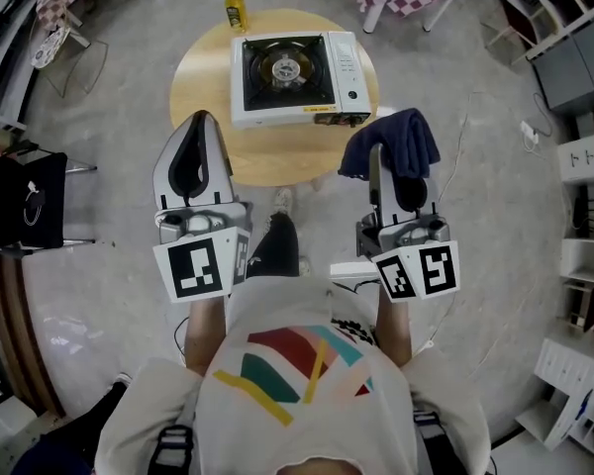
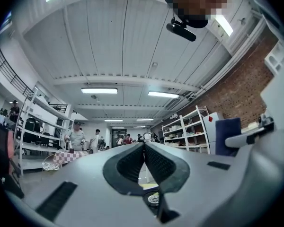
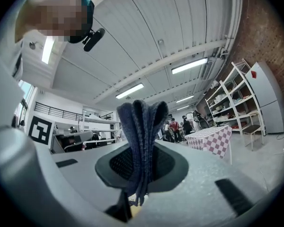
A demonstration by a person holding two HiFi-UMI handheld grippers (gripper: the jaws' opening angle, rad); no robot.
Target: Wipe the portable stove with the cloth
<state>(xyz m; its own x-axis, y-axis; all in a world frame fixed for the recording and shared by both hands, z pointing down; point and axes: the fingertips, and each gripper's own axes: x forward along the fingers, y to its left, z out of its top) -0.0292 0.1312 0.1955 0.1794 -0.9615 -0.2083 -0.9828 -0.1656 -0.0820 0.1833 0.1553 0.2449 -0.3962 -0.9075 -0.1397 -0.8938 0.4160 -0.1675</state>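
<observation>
The right gripper [image 1: 378, 161] has its jaws pinched on the blue cloth [image 1: 401, 139], just beside the stove [image 1: 295, 75] on the counter [image 1: 206, 77]; the left gripper [image 1: 203, 119] jaws are pressed together, empty.

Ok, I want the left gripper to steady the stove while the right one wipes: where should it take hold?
Probably the stove's left rim, coming from the left. The body is a wide flat box, too broad to span, and that edge is bare and nearest the left gripper, now shut. The controls sit on the right, by the right gripper with the cloth.
</observation>
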